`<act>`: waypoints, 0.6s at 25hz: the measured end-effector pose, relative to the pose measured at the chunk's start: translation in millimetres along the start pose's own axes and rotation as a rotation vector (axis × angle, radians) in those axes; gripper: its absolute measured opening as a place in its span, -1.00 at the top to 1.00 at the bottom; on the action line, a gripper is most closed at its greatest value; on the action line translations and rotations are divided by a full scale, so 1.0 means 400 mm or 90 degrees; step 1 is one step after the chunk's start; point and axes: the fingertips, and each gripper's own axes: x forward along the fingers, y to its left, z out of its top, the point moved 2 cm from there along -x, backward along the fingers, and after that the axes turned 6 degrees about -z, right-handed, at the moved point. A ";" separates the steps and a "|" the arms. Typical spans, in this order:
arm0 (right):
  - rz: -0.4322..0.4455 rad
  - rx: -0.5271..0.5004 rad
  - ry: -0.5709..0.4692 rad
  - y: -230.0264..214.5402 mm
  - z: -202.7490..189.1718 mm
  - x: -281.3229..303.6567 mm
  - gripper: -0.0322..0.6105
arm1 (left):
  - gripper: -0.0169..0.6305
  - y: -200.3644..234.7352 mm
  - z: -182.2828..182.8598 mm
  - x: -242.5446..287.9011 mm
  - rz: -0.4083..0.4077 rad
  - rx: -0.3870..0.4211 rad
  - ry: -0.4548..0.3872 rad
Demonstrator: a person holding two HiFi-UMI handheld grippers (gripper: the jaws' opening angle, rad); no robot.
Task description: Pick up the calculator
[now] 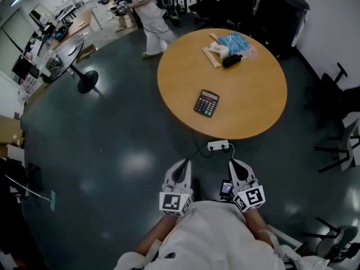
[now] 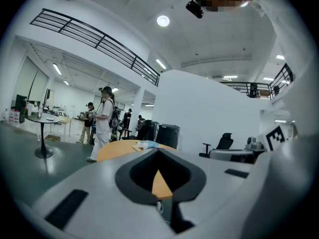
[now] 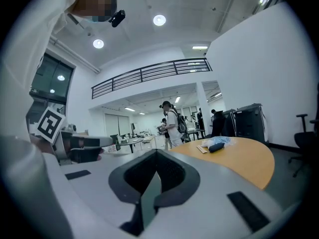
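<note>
Dark green floor [image 1: 112, 128] fills most of the head view. Round wood table [image 1: 253, 100] sits upper centre-right, w/ black chairs [image 1: 337, 122] off to its right. Person in white [image 1: 151, 16] stands at the table's far-left side. L gripper [image 1: 183, 165] and R gripper [image 1: 234, 163] are held low, close to the wearer's body, side by side over the floor, well short of the table. Both have jaws pressed together w/ only a thin slit showing, nothing between them. Blue bundle [image 1: 233, 43] lies near the table's far edge, a black item [image 1: 232, 60] touching it. Calculator [image 1: 206, 103] lies flat on the table's near-left part, apart from the bundle and well apart from both grippers. White power strip [image 1: 218, 145] is on the floor by the table's near edge.
</note>
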 end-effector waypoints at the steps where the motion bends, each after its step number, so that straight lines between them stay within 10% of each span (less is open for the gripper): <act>1: -0.009 -0.004 0.002 -0.010 0.001 0.042 0.85 | 0.92 0.037 0.017 0.030 -0.008 -0.001 -0.003; 15: -0.037 -0.025 0.095 -0.214 -0.077 0.495 0.85 | 0.92 0.259 0.114 0.269 -0.070 -0.037 0.000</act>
